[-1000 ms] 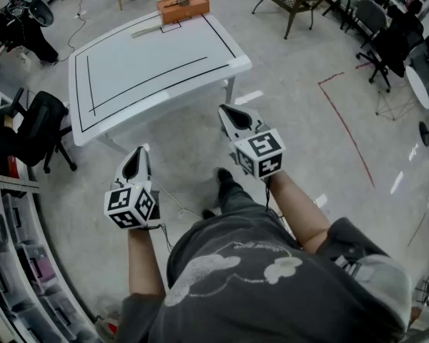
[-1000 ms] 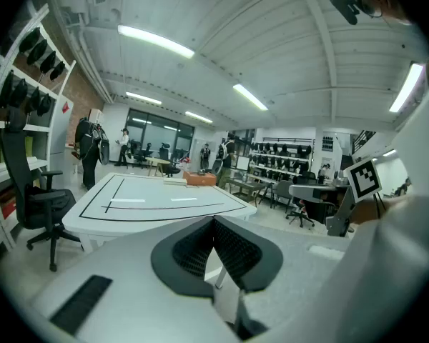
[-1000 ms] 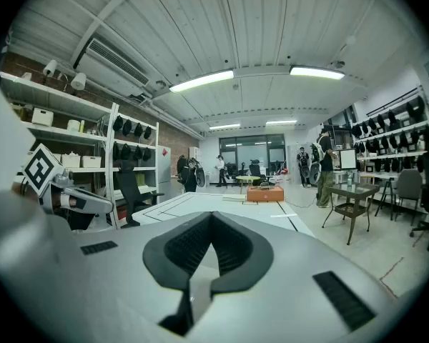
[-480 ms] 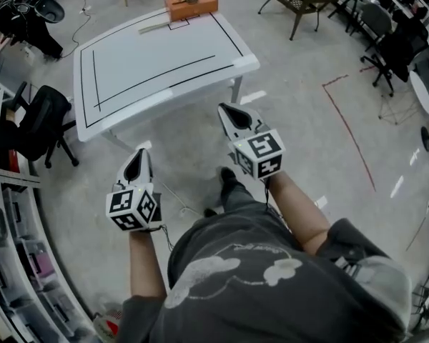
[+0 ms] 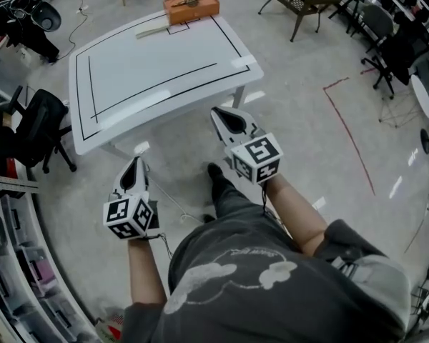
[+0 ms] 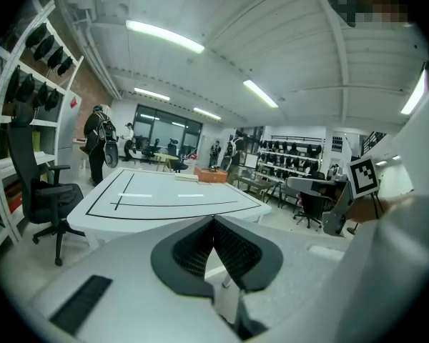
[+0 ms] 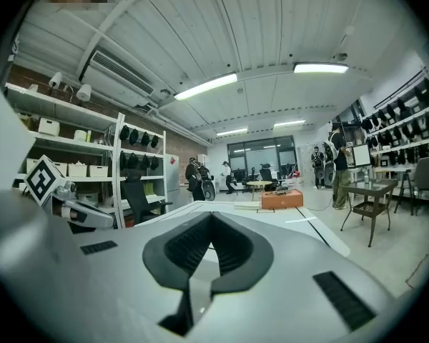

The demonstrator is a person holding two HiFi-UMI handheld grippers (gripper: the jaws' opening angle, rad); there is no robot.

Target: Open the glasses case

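An orange case (image 5: 191, 7) with a dark thing on its lid lies at the far end of the white table (image 5: 157, 70). It shows small in the left gripper view (image 6: 211, 175) and the right gripper view (image 7: 282, 199). Both grippers hang over the floor on the near side of the table, far from the case. My left gripper (image 5: 132, 164) is shut with nothing in it, short of the table's near edge. My right gripper (image 5: 222, 113) is shut and empty too, its tips close to the near edge. Their jaws meet tip to tip in both gripper views.
A pale flat strip (image 5: 151, 31) lies beside the case. A black office chair (image 5: 39, 123) stands left of the table, with shelving (image 5: 14, 263) along the left wall. Chairs and a dark side table (image 5: 297, 2) stand at the back right. Red tape (image 5: 350, 131) marks the floor.
The person has stepped toward the table. The right gripper has moved up the picture toward the table's near edge. The left gripper stays low at the left.
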